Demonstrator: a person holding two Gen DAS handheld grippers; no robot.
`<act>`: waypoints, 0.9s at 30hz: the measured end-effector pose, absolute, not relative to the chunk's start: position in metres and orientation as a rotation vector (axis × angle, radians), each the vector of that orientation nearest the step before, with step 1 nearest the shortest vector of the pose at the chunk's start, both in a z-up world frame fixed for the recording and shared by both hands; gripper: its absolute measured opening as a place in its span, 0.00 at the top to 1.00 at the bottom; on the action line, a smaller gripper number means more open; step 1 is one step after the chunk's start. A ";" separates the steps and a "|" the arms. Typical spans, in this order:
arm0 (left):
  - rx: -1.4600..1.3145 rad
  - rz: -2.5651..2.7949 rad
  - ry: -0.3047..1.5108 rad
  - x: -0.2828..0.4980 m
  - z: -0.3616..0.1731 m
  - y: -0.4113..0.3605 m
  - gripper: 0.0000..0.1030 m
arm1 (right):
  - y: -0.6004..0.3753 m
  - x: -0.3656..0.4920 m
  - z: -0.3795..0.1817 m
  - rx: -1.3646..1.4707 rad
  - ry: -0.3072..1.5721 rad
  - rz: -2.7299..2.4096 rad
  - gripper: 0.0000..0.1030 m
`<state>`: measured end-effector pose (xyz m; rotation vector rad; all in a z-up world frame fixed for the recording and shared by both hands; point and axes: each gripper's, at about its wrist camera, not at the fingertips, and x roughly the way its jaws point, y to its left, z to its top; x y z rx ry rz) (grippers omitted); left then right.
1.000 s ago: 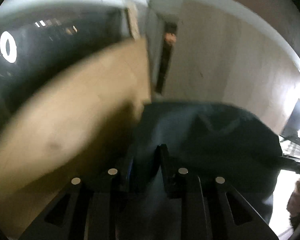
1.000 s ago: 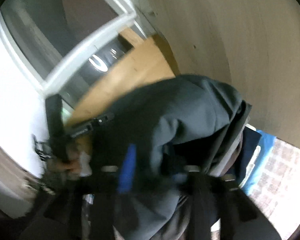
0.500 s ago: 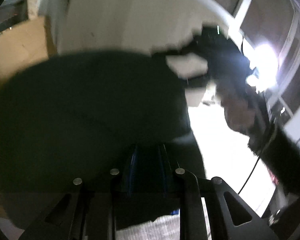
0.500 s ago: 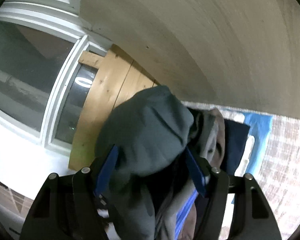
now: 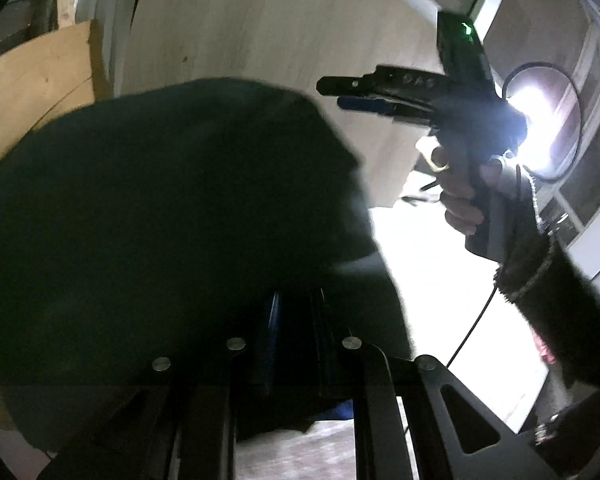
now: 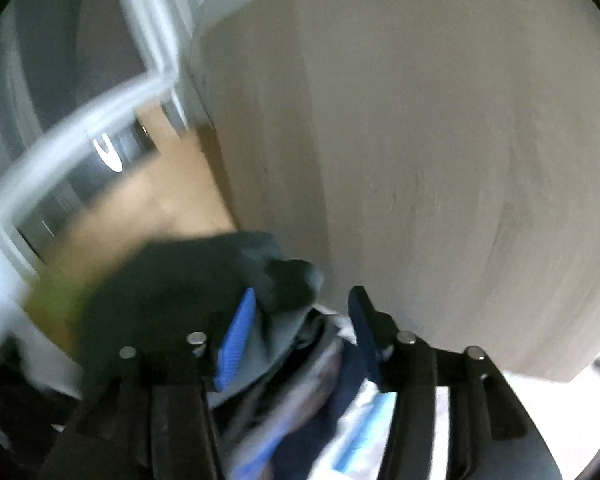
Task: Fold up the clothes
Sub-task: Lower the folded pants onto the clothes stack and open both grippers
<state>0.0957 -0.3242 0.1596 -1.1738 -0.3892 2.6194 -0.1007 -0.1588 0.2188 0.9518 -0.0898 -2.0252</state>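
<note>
A dark grey garment (image 5: 160,216) fills the left and middle of the left wrist view, held up in the air. My left gripper (image 5: 296,308) is shut on its edge. My right gripper shows in the left wrist view (image 5: 340,96) at upper right, apart from the garment, with a hand on its handle. In the right wrist view my right gripper (image 6: 300,324) is open, its blue pads spread. The garment (image 6: 188,284) hangs at lower left, a fold lying between the fingers without being pinched.
A pale wooden panel (image 6: 420,140) stands close ahead. A plywood board (image 5: 32,92) leans at left, with a white-framed window (image 6: 80,120) behind. Other clothes (image 6: 300,412) and a blue-white cloth lie below. A bright lamp (image 5: 540,132) glares at right.
My right gripper has let go of the garment, opened and swung away. My left gripper keeps its hold and the garment hangs from it.
</note>
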 end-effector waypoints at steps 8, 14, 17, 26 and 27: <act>-1.110 2.684 -0.162 0.079 0.172 -0.260 0.54 | -0.150 -0.107 0.200 1.187 -0.227 -1.832 0.46; -1.204 2.755 0.083 0.059 0.147 -0.242 0.92 | -0.175 -0.111 0.187 1.225 -0.178 -1.843 0.55; -1.179 2.721 -0.001 0.058 0.153 -0.257 0.97 | -0.183 -0.110 0.192 1.182 -0.158 -1.847 0.88; -1.209 2.604 -0.024 0.051 0.142 -0.272 0.95 | -0.205 -0.110 0.189 1.073 0.157 -2.026 0.89; -1.207 2.604 -0.081 0.051 0.144 -0.278 0.93 | -0.197 -0.109 0.193 1.055 0.131 -2.053 0.86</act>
